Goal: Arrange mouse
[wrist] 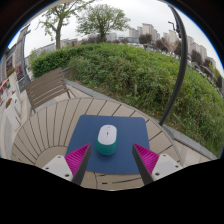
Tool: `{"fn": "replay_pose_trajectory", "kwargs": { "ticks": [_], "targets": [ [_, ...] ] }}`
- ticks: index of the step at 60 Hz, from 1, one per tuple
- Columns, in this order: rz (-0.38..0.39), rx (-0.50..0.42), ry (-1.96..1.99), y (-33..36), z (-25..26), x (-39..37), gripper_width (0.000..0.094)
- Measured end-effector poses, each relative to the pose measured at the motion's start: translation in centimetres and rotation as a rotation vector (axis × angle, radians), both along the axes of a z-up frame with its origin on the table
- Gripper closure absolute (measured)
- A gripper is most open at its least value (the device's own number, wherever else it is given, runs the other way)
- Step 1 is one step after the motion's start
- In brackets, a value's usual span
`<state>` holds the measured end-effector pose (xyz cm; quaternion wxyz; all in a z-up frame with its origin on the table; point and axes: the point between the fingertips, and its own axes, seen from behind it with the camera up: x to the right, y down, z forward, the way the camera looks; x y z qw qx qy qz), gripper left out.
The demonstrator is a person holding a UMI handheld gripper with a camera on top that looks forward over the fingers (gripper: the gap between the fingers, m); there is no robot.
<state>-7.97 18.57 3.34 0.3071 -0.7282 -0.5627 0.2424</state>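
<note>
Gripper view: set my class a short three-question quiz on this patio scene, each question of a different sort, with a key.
1. True or false: the white mouse lies on the blue mouse pad.
2. What stands beyond the round slatted wooden table? A) a wooden chair B) a bicycle C) a barbecue
3. Fill in: the gripper is ____, its fingers apart either side of the pad's near edge, holding nothing.

Key: 1 true; 2 A; 3 open

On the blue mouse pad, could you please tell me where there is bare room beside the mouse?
The mouse sits mid-pad on the blue mouse pad, ahead of the open tongs. Bare strips lie either side of it. The wooden slatted table beyond the pad is bare too. Crowded: only around the mouse.
</note>
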Motion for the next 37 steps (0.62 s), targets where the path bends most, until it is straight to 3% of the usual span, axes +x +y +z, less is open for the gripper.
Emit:
{"fn": "replay_pose_trajectory", "kwargs": {
  "ticks": [12, 16, 20, 29, 37],
  "targets": [
    [0.034, -0.026, -0.087, -4.5, 7.0, 13.8, 0.0097],
    [0.016, -0.017, -0.129, -5.0, 7.2, 18.2, 0.0095],
    [0.047, -0.002, -0.139, -6.1, 8.3, 21.3, 0.009],
    [0.102, 0.001, -0.164, -7.3, 8.4, 24.7, 0.0081],
    [0.05, 0.02, -0.119, -5.9, 9.7, 23.7, 0.0082]
  ]
}}
